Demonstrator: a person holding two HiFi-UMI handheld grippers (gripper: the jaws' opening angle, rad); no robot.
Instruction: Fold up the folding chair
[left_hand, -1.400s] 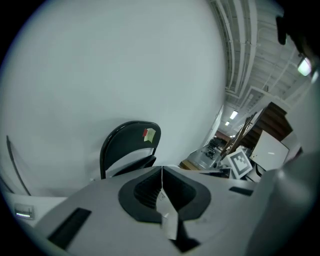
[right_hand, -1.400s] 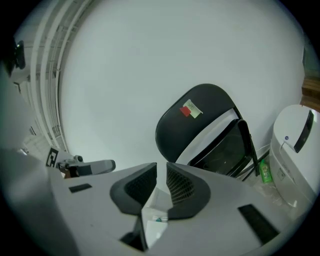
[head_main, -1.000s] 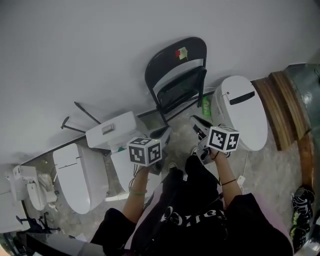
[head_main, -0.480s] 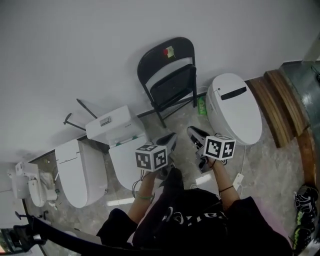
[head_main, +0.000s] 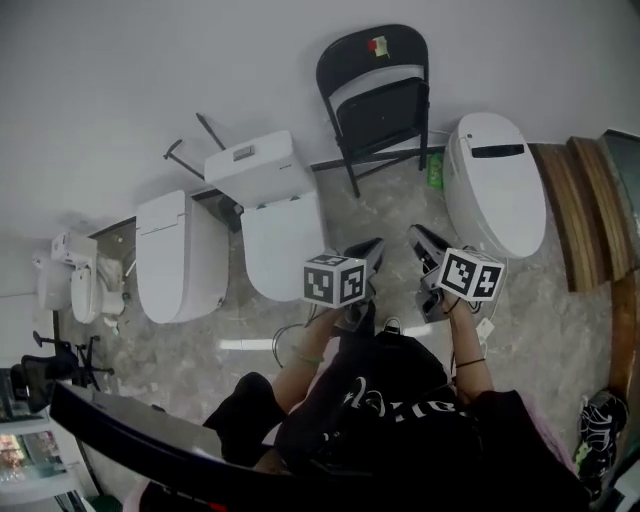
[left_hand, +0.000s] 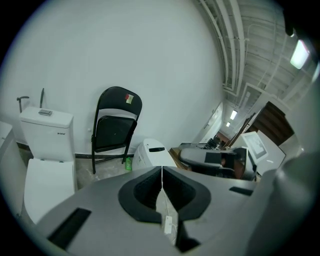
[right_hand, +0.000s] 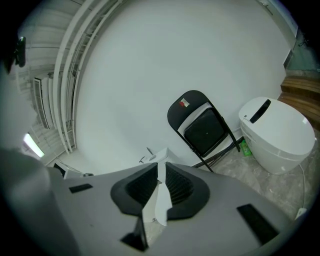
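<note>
The black folding chair (head_main: 380, 110) leans folded against the white wall, its seat flat up against the back; it also shows in the left gripper view (left_hand: 114, 132) and the right gripper view (right_hand: 205, 131). Both grippers hang over the floor well short of it, pointing toward it. My left gripper (head_main: 374, 244) has its jaws together with nothing between them (left_hand: 161, 167). My right gripper (head_main: 416, 236) holds nothing, and its jaws stand a narrow slit apart (right_hand: 159, 164).
A white toilet with a tank (head_main: 270, 215) stands left of the chair, with another toilet (head_main: 180, 255) further left. A rounded tankless toilet (head_main: 495, 195) is to the chair's right, a green bottle (head_main: 436, 170) between them. Wooden steps (head_main: 580, 210) run along the right.
Both grippers and the person have drawn back from the chair, which now sits farther off and higher in the head view. The chair itself stays folded against the wall.
</note>
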